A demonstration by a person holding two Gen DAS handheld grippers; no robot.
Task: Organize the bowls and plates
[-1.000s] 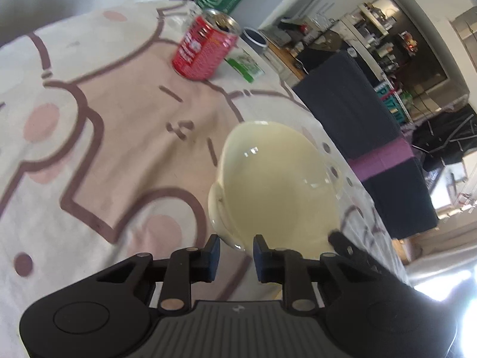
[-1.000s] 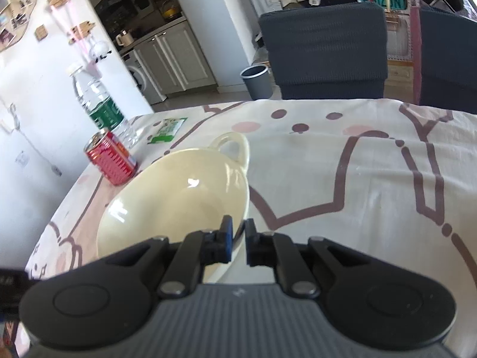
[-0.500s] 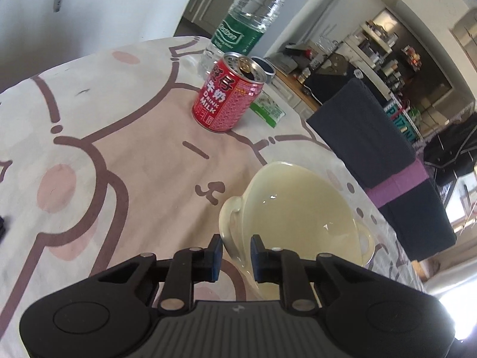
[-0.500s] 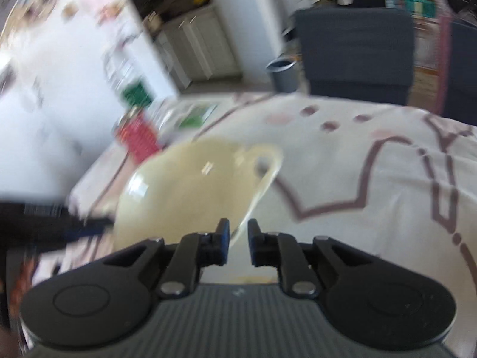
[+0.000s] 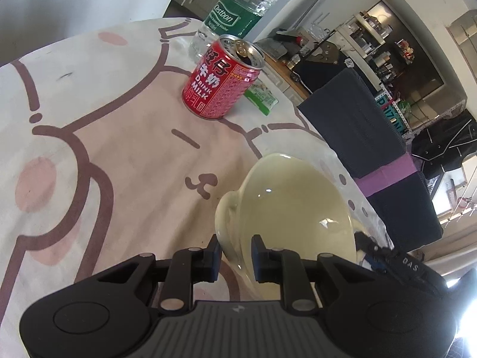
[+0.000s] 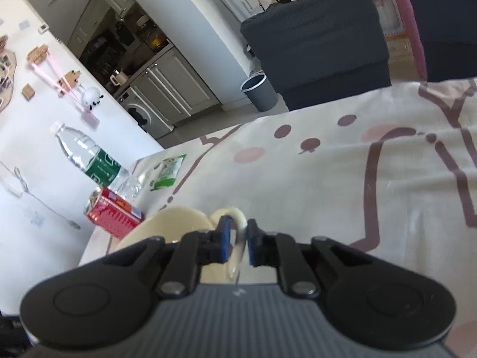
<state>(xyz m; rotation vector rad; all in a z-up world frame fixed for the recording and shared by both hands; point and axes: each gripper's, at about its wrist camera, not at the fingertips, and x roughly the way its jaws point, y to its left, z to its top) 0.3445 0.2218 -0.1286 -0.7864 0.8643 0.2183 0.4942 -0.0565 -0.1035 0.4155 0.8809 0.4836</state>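
Place: we are in a home, in an open kitchen and dining area.
Kitchen: we see cabinets (image 6: pixel 176 89) and a washing machine (image 6: pixel 143 116).
Dining: we see a cartoon-print cloth (image 5: pixel 89 155) and upholstered chairs (image 6: pixel 316 38).
Clutter: we see crowded shelves (image 5: pixel 372 35).

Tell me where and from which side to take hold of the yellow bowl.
Grip the yellow bowl by its two loop handles, one gripper from each side. The handles stick out past the rim on opposite sides, thin enough for fingers to pinch. The left gripper and right gripper already hold it so.
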